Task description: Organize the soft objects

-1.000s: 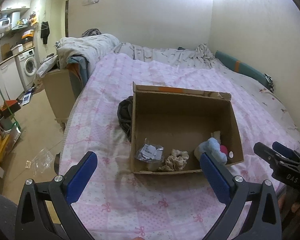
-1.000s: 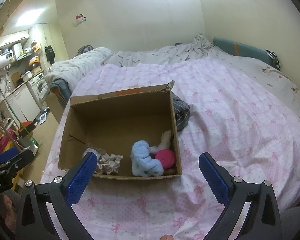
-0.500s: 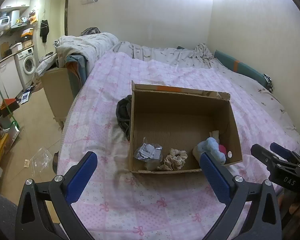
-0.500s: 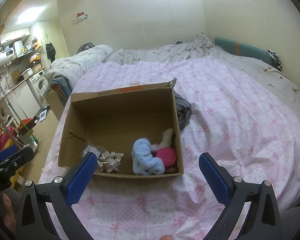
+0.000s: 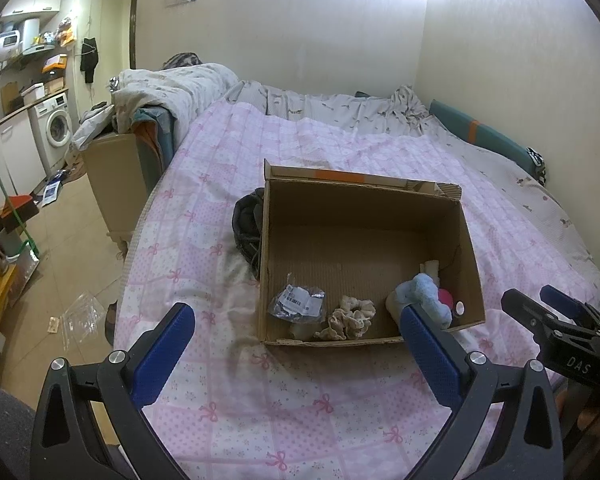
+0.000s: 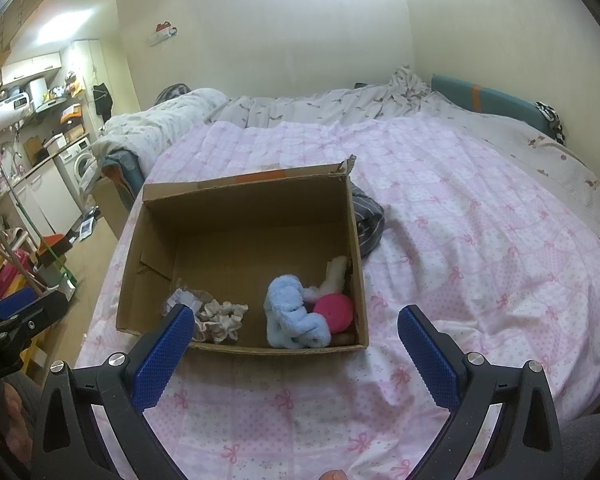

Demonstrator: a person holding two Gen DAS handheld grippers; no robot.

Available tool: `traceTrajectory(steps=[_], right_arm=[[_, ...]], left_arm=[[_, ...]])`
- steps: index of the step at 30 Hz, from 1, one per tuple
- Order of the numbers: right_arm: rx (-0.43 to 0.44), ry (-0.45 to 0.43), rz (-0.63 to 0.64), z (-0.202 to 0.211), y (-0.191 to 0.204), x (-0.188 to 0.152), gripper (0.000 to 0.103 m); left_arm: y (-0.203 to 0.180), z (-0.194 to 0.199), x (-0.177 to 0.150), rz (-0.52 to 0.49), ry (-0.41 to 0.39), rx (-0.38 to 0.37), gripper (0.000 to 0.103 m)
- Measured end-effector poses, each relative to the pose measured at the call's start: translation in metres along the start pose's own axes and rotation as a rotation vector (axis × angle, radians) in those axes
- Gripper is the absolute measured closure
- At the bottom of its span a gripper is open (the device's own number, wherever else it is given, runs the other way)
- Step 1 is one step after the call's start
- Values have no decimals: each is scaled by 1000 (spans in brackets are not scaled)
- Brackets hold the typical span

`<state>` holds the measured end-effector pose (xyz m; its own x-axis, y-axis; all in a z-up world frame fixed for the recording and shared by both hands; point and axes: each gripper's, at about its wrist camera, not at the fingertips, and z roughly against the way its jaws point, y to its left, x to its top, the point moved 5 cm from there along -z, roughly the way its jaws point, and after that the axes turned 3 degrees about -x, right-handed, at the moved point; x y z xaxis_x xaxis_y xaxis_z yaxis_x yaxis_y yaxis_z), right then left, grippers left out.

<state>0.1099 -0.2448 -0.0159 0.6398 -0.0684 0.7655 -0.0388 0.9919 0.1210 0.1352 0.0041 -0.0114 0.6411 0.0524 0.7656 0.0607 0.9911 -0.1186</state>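
Left wrist view
Left gripper: black frame, blue knurled pads spread wide, empty, poised above the bed short of the box.
Cardboard box: brown corrugated, open top, orange tape strip on the far flap, resting on the pink bedspread printed with bows.
Contents: crinkled silvery packet with a white label at the near left; frilly beige scrunchie beside it; fluffy light-blue plush in the near right corner, a pink round piece touching it.
Around: dark bundled garment pressed against the box's left wall; right gripper at the frame's right edge, just outside the box.

Right wrist view
Right gripper: blue pads far apart, nothing between them, near the box's front wall.
Box: front wall hides part of the contents.
Contents: scrunchie left, plush right, pink disc against it, a cream fuzzy piece behind.
Around: striped dark cloth beside the right wall; rumpled grey bedding beyond.
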Motion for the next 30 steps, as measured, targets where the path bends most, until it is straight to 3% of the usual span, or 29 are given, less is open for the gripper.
traceTrajectory(steps=[30], right_arm=[[5,-2,-2,1,1,0,0]], left_arm=[[0,0,-3,-3,6,-1,0]])
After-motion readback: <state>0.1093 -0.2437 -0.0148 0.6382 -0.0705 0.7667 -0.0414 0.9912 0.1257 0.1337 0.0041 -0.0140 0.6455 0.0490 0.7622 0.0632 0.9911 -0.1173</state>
